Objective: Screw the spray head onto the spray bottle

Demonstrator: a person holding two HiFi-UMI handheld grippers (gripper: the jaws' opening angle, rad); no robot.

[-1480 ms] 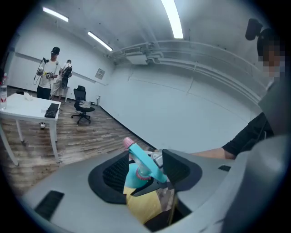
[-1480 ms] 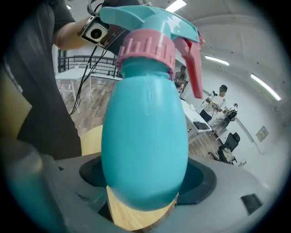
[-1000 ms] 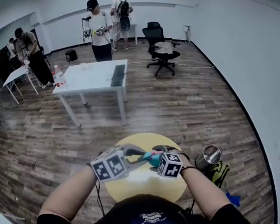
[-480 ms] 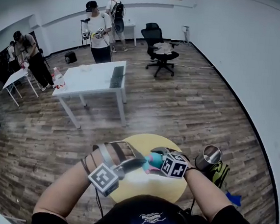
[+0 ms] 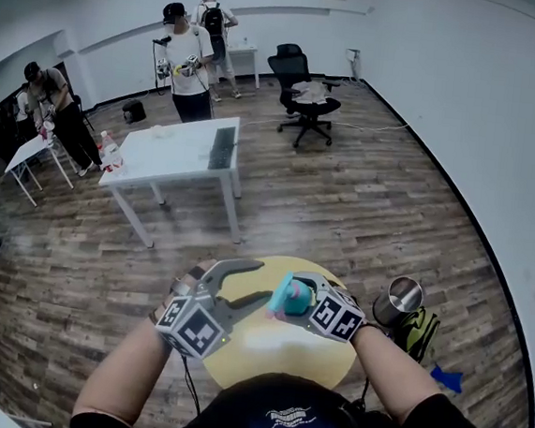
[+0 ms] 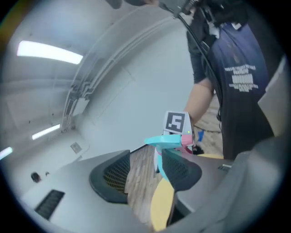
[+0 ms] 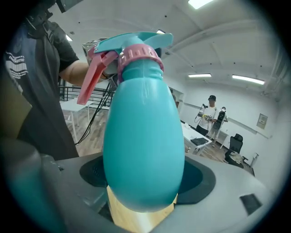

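1. Grip: the right hand-held gripper (image 7: 143, 184) is clamped on the spray bottle (image 7: 143, 136), low in the frame, over the yellow counter (image 5: 316, 349). It should resist twisting.
2. The left hand-held gripper (image 6: 145, 175) has just been opening. Its jaws are apart and empty, so it should retake the collar squarely.
3. The bottle's long axis runs up the frame, spray head (image 7: 132, 50) on top. Its trigger hangs upper left, and the nozzle probably points that way too.

Bare office-type room: white walls (image 5: 466, 105), plank floor (image 5: 362, 208). Office chair (image 5: 303, 89) right of the white table (image 5: 170, 152), people (image 5: 186, 59) standing behind it.
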